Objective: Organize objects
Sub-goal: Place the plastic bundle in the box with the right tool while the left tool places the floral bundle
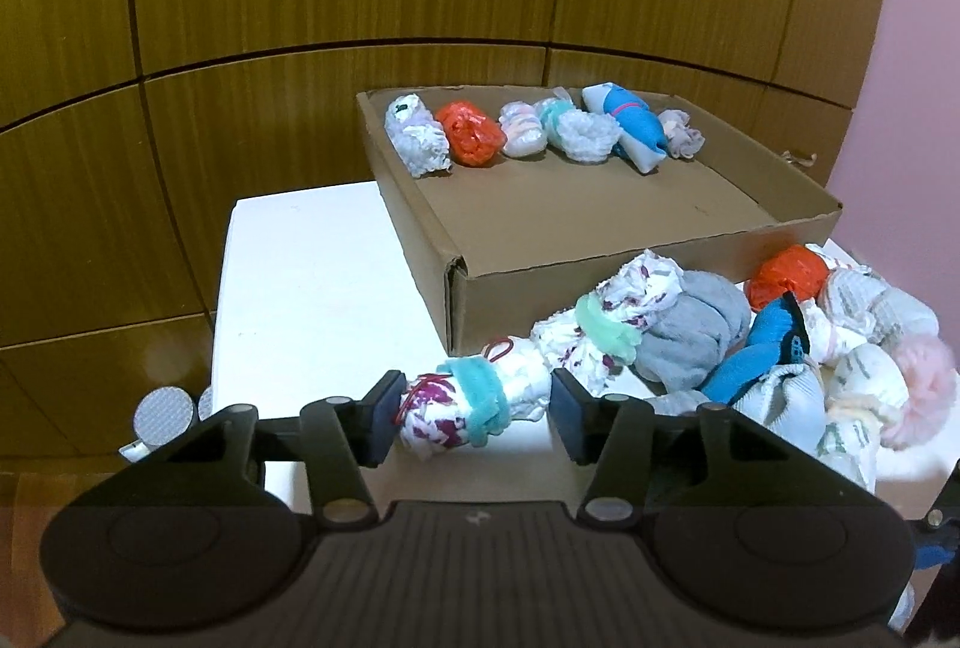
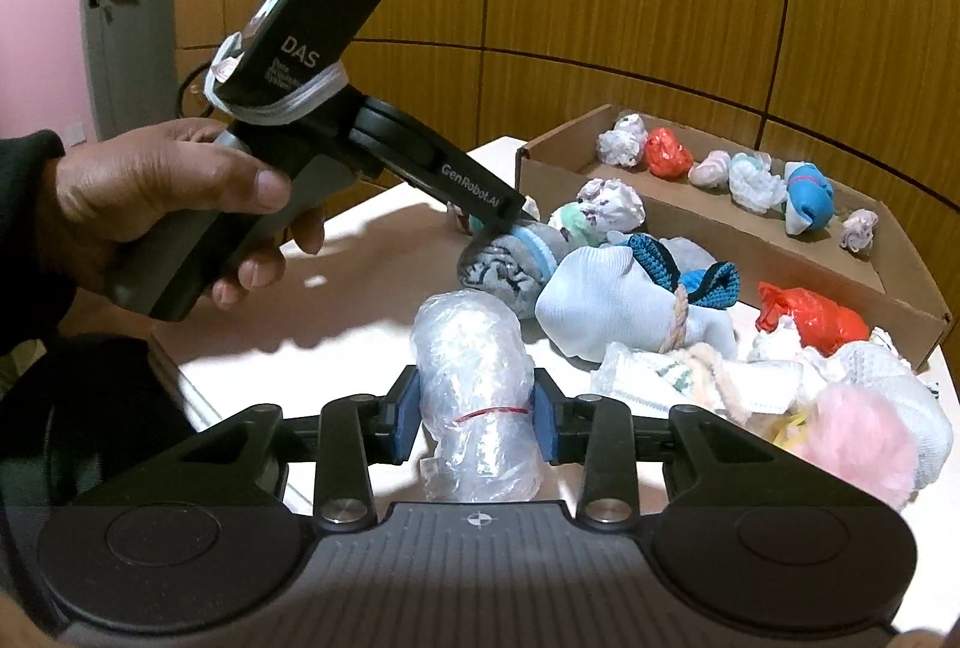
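Your right tongs [image 2: 474,423] clamped the plastic roll [image 2: 474,396] for boxing, while your left tongs [image 1: 474,417] stood apart around a floral bundle [image 1: 462,402].

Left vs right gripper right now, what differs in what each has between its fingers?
The right gripper is shut on a clear plastic bundle tied with a red band; the left gripper is open around a white-and-purple cloth roll with a teal band, its fingers not yet pressing. The plastic bundle stands upright; the cloth roll lies sideways on the white table. Both are banded bundles outside the cardboard box.
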